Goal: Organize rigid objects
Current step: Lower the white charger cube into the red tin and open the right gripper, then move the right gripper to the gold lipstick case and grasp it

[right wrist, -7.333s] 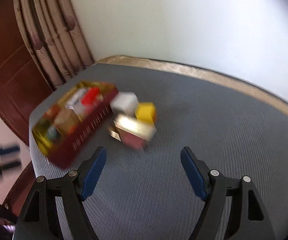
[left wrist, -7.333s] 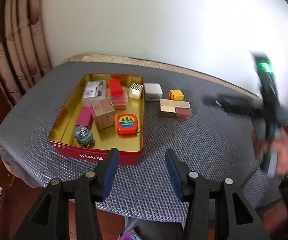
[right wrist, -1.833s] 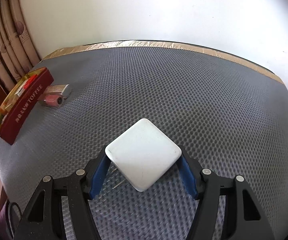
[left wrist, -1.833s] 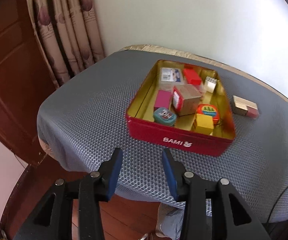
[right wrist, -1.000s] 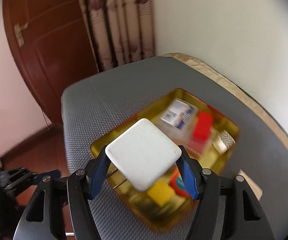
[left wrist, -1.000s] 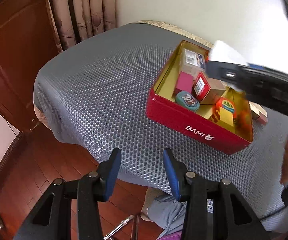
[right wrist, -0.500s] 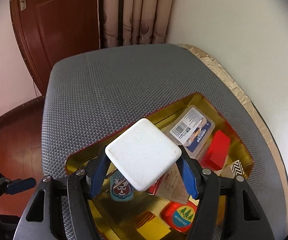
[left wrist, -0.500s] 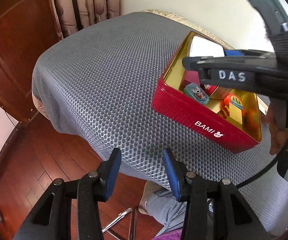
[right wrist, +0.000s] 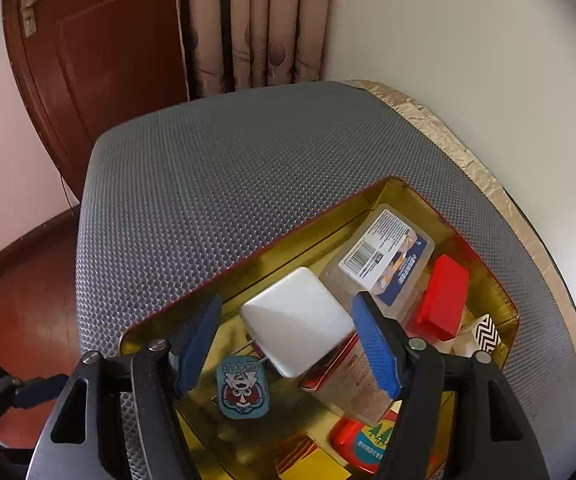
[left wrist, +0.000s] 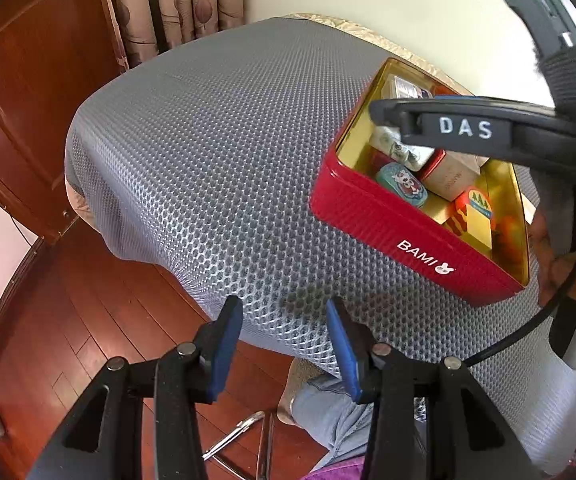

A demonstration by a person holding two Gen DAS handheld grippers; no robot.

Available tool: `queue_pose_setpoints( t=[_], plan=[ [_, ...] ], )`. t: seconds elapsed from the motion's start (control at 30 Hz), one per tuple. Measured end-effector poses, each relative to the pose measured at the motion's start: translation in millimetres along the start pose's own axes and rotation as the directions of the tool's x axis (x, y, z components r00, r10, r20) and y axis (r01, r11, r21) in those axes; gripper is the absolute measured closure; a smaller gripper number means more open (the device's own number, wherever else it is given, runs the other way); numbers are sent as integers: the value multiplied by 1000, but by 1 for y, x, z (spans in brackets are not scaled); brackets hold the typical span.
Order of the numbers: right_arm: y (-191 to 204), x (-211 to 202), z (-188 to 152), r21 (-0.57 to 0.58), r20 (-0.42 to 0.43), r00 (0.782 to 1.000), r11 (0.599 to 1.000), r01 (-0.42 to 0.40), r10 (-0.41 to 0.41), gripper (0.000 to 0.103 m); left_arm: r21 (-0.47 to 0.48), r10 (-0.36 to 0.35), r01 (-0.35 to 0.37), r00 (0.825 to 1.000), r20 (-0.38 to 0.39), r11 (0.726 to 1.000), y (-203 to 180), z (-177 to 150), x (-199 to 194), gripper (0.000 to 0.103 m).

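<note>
A red tin [left wrist: 408, 236] with a gold inside [right wrist: 312, 240] stands on the grey mat and holds several small items. The white square charger [right wrist: 298, 322] lies tilted in it, against a clear labelled box [right wrist: 384, 264] and a brown carton [right wrist: 352, 380]. My right gripper [right wrist: 288, 332] hovers over it with its jaws opening. The charger sits lower between them, and the pads do not press it. In the left wrist view the right gripper [left wrist: 388, 114] reaches over the tin above the charger [left wrist: 402, 148]. My left gripper [left wrist: 283, 332] is open and holds nothing, near the table's front edge.
Also in the tin are a teal cartoon tin [right wrist: 241, 386], a red block [right wrist: 444, 300], a zigzag box [right wrist: 486, 334], an orange tape measure [right wrist: 372, 440] and a yellow block [right wrist: 320, 464]. A hand [left wrist: 568, 272] holds the right gripper. A knee [left wrist: 328, 412] shows below the table.
The white charger has left the right gripper's jaws and dropped into the tin. Those jaws now stand wider. The left gripper has hardly moved.
</note>
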State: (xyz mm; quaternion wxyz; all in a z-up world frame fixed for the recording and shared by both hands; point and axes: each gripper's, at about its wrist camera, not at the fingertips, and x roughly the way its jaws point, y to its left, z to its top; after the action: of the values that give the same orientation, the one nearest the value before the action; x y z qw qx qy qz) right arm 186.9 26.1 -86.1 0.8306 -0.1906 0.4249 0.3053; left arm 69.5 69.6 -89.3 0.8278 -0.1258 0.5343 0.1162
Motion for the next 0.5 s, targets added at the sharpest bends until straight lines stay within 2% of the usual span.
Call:
queue_pose_setpoints(
  t=[0.1,0.27,0.37,0.5],
  plan=[
    [-3,-14,-3,24,46,999,1000,-4,3,37,3,2,-2,1000,-4,1000,0,-1,1,59],
    [-20,-54,-26,151,161,986,987,-63,39,36,19,11,-11,1000,1,1000,-5,-1,0,59],
    [-33,-78,-63,221,214,977,973,-65,17,33,28,16,-16,1000,5,999,-8,-2,-3,59],
    [-61,-93,-125,336,194,980,941,-31,-37,31,43,8,-9,1000,16,999,-11,-3,-8,59]
  ],
)
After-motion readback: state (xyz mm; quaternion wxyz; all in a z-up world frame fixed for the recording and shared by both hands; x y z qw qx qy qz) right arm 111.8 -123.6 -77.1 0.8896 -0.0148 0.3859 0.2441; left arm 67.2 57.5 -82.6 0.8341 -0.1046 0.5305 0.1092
